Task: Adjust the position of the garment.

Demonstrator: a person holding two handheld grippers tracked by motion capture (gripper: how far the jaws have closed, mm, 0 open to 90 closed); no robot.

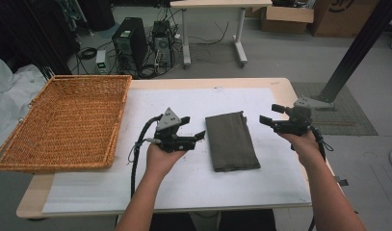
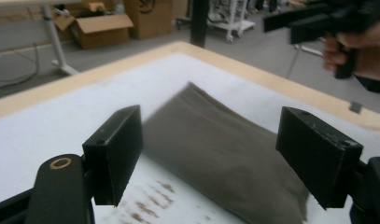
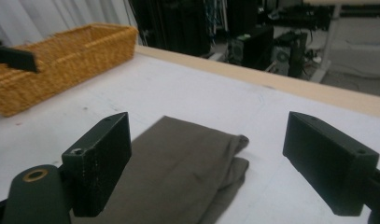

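A folded olive-brown cloth lies flat on the white mat in the middle of the table. My left gripper hovers just left of it, jaws wide apart and pointed at the cloth, with nothing between them. To the cloth's right, my right gripper is held above the table's right side, open and empty. Its view looks down over the cloth toward the basket. Neither gripper touches the cloth.
A wide wicker basket stands on the table's left part, overhanging the left edge. The white mat covers most of the wooden tabletop. Behind the table are computer towers, a white desk and cardboard boxes.
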